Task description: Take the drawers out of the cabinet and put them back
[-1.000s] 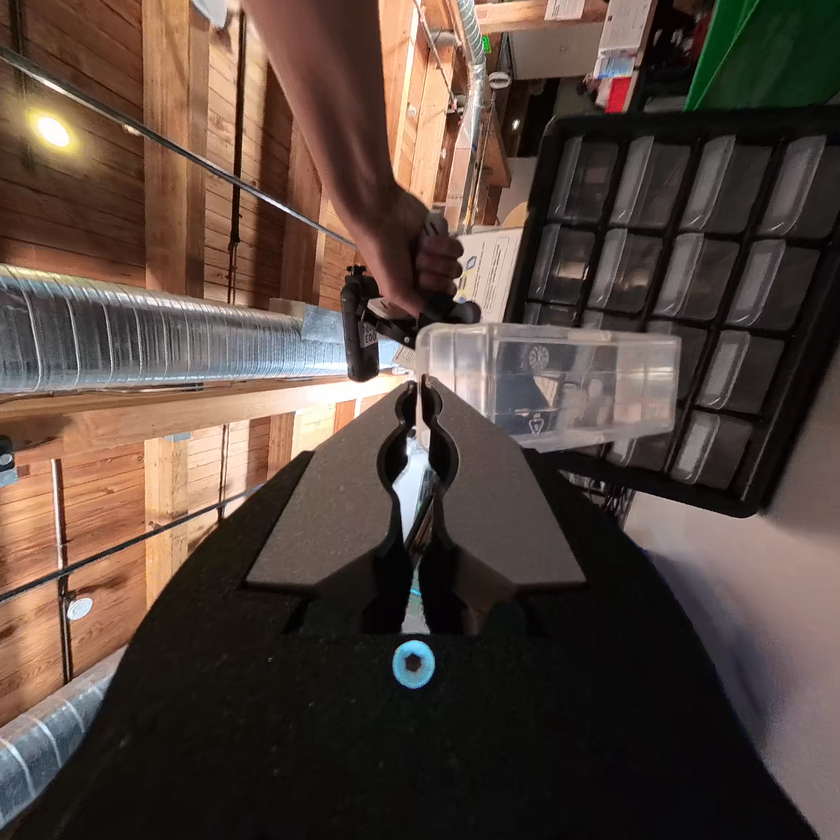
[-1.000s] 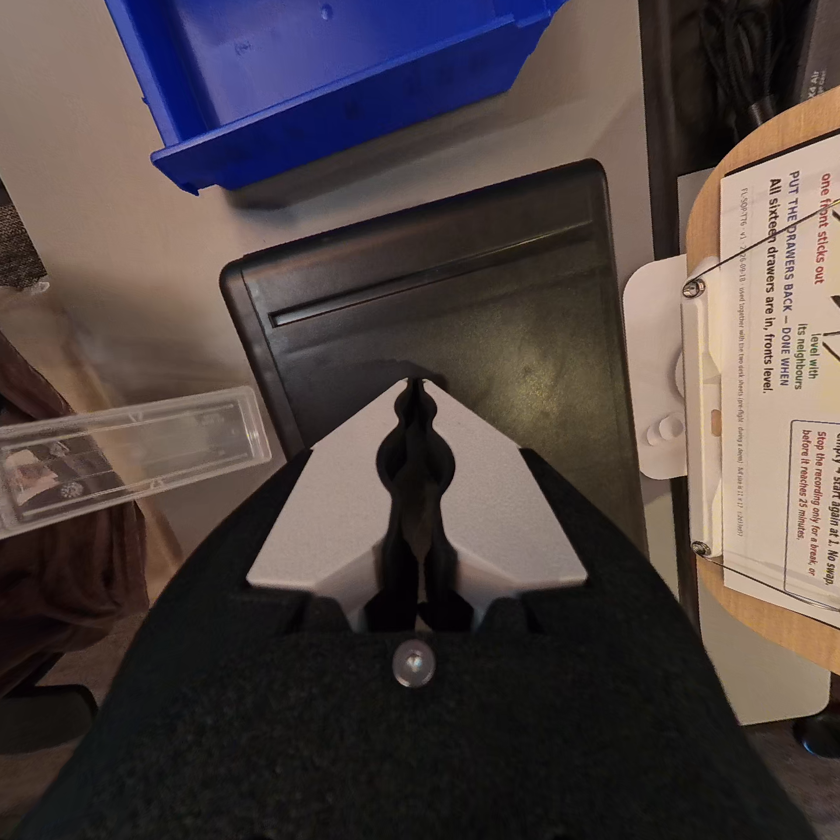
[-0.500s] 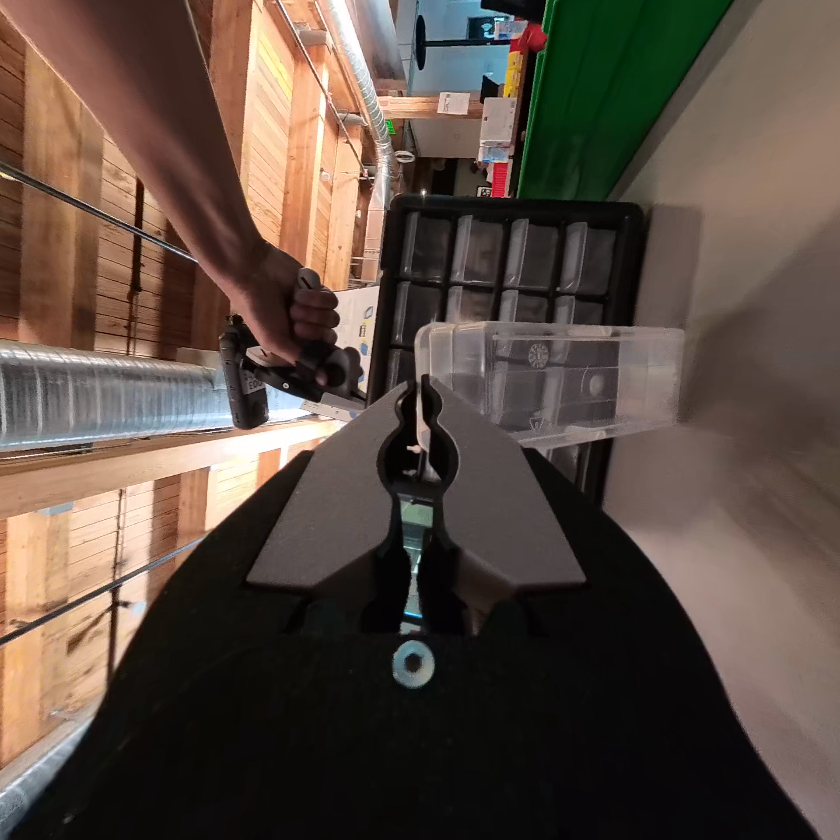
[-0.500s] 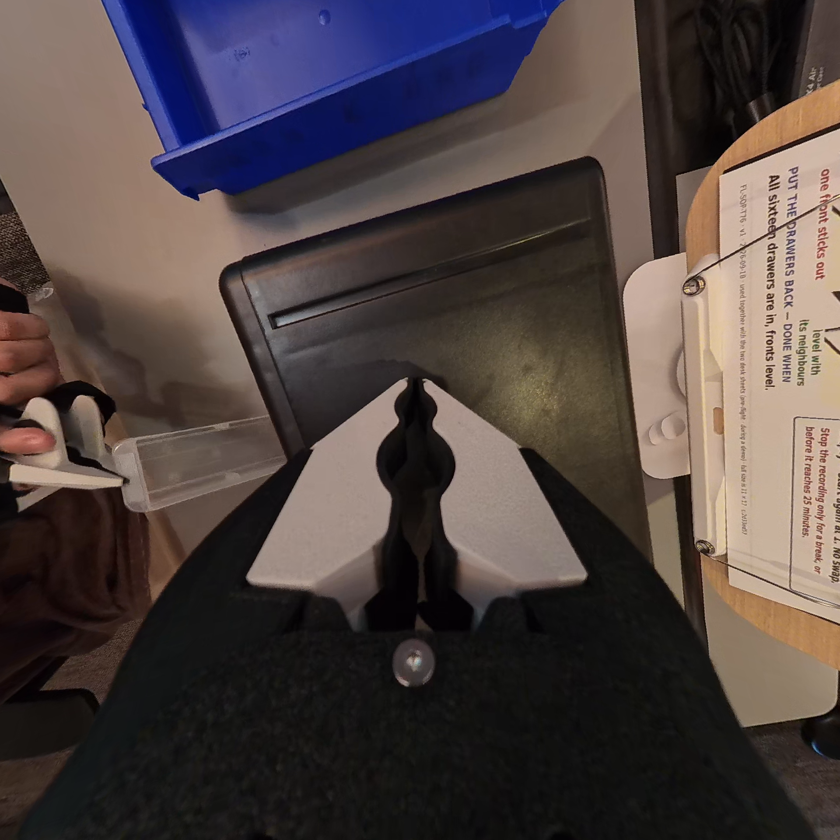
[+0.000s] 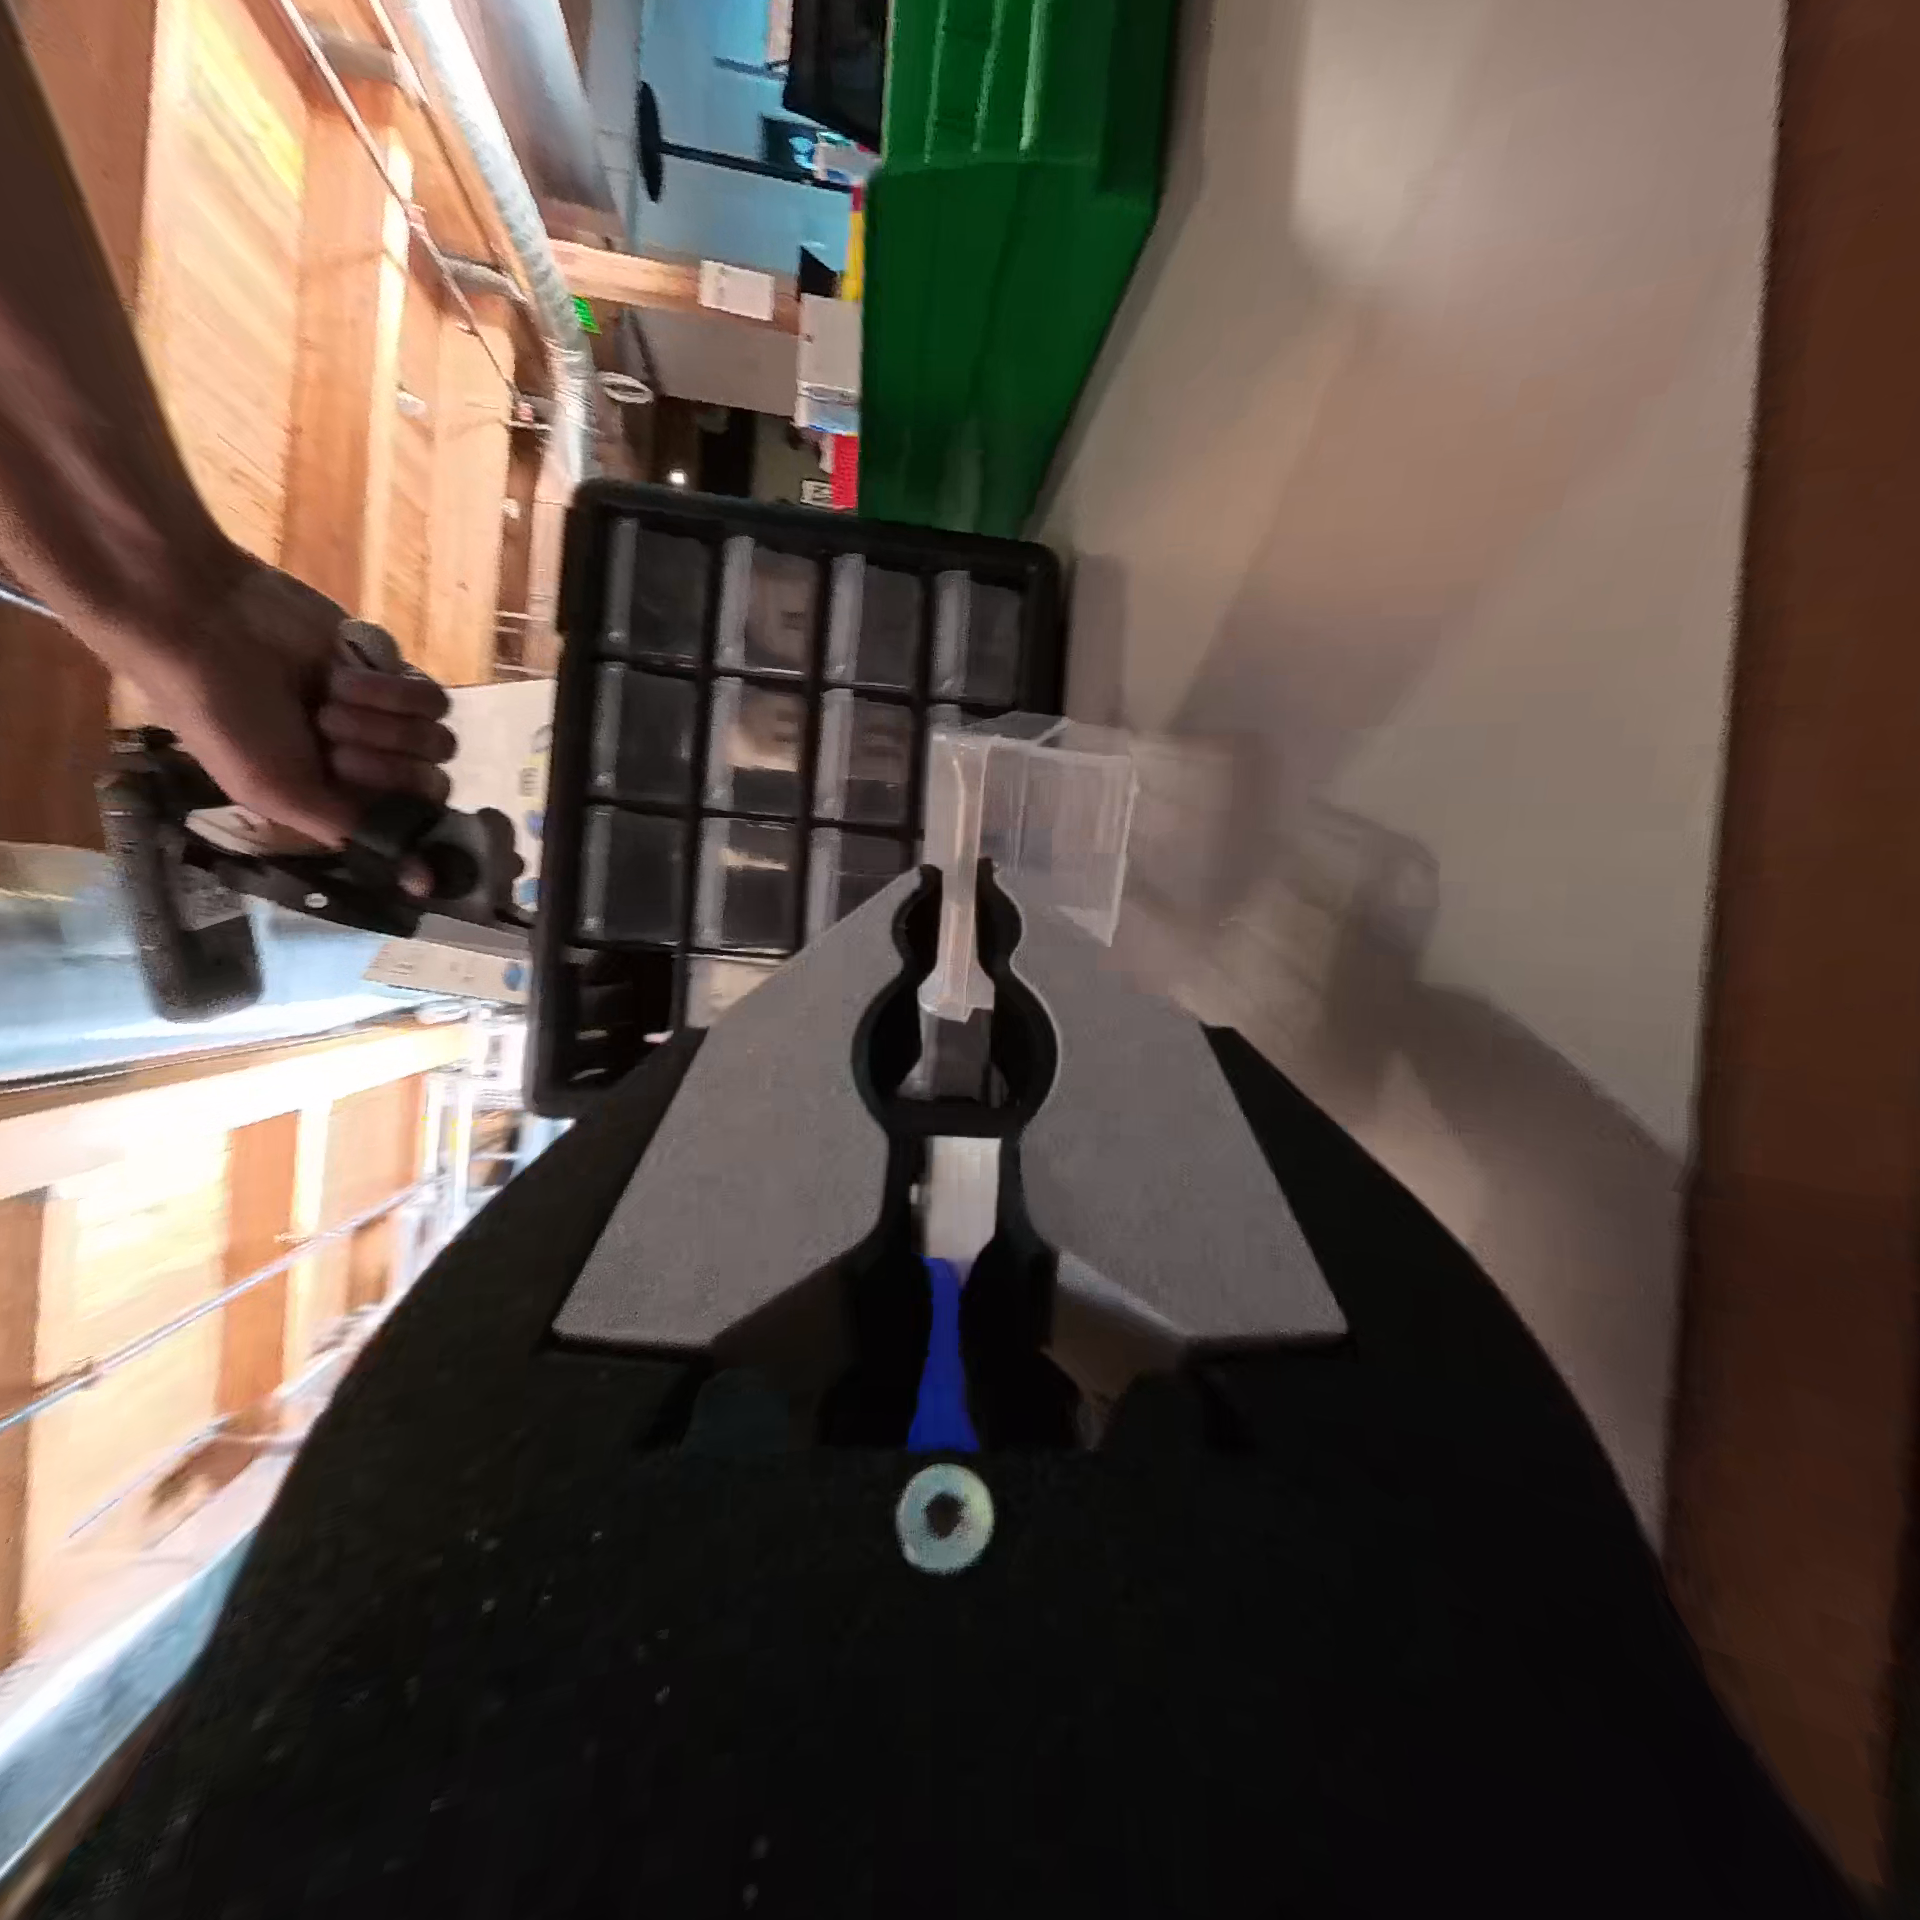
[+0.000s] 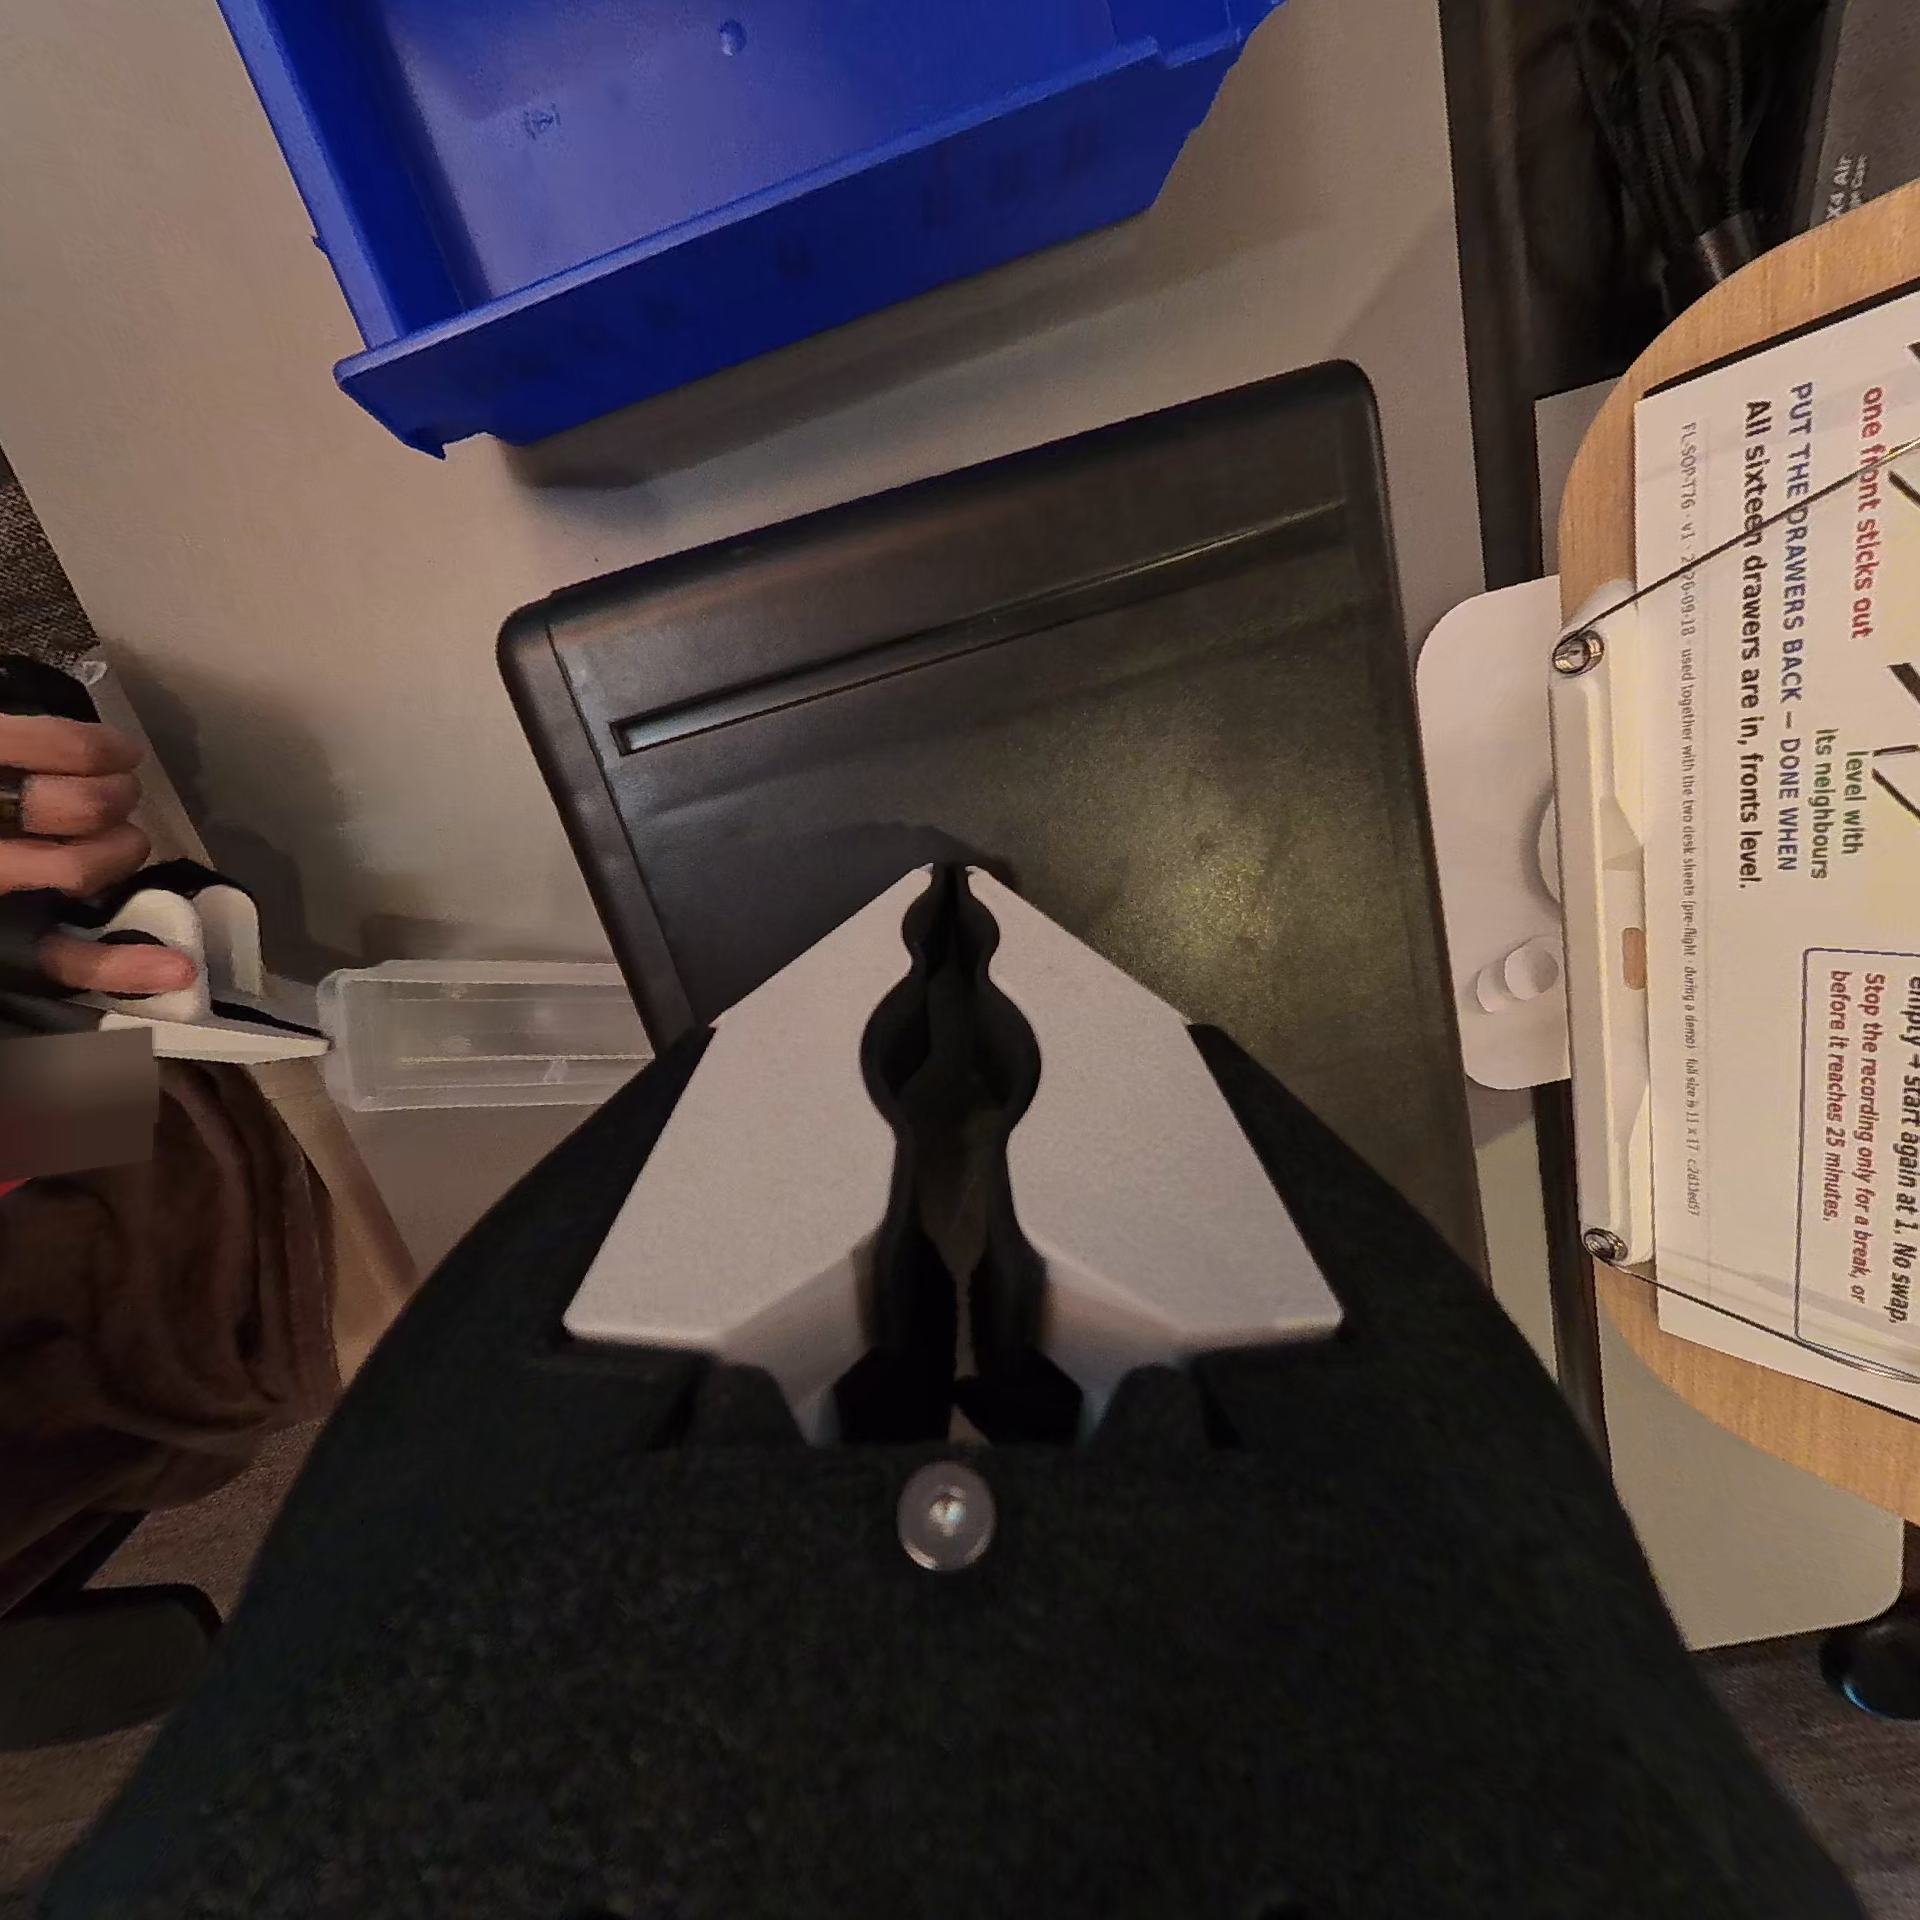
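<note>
The black cabinet (image 5: 790, 748) shows its grid of clear drawers in the sideways-rolled left wrist view. Its black top (image 6: 1039, 727) fills the middle of the right wrist view. My left gripper (image 5: 956, 883) is shut on the front lip of a clear drawer (image 5: 1023, 821), which it holds in the air in front of the cabinet's right column. That drawer (image 6: 488, 1023) also shows in the right wrist view, just left of the cabinet. My right gripper (image 6: 948, 873) is shut and empty, with its tips over the cabinet top.
A blue bin (image 6: 727, 187) lies on the grey table behind the cabinet. A round wooden board (image 6: 1621, 1039) with a printed sheet stands to the right. A hand (image 5: 281, 717) holds the right gripper at the cabinet top. A green panel (image 5: 987, 260) stands farther off.
My left gripper has swung the clear drawer round toward the cabinet front, so the drawer now points away from the camera. In the right wrist view the drawer has moved right, up to the cabinet. The right gripper has stayed put.
</note>
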Action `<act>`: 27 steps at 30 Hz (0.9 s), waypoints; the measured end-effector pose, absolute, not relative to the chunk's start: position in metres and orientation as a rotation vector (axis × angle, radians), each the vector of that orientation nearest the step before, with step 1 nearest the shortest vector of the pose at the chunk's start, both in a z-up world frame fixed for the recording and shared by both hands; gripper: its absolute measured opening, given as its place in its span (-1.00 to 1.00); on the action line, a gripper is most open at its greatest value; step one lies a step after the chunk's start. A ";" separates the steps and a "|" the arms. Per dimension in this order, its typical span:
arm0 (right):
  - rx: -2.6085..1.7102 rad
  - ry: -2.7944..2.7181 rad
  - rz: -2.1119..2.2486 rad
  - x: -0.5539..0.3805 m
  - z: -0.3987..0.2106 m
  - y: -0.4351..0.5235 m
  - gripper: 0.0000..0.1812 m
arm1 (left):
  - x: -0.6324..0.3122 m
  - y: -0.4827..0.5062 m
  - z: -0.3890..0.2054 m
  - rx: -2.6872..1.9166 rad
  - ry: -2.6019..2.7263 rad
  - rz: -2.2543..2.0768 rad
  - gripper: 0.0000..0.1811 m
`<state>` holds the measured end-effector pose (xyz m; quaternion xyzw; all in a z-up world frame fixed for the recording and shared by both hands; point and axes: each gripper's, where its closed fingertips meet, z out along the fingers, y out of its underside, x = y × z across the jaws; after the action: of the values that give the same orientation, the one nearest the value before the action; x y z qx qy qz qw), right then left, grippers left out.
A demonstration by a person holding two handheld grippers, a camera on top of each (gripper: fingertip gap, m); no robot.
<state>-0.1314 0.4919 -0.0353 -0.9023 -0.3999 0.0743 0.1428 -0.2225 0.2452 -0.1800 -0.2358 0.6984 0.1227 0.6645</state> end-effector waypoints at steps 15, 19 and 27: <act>-2.622 -1.139 0.231 -0.131 -0.035 0.492 -1.00 | -0.243 0.255 -0.224 -0.695 1.776 0.257 -0.76; -2.622 -1.098 0.279 -0.131 -0.035 0.493 -1.00 | -0.258 0.254 -0.221 -0.835 1.782 0.146 -0.68; -2.560 -1.075 0.334 -0.132 -0.035 0.493 -1.00 | -0.269 0.269 -0.196 -1.536 1.570 -0.292 -0.44</act>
<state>-0.1316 0.4929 -0.0346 -0.9019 -0.3786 0.1175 0.1715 -0.2686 0.2691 -0.1961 -0.6203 0.6340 -0.1181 0.4464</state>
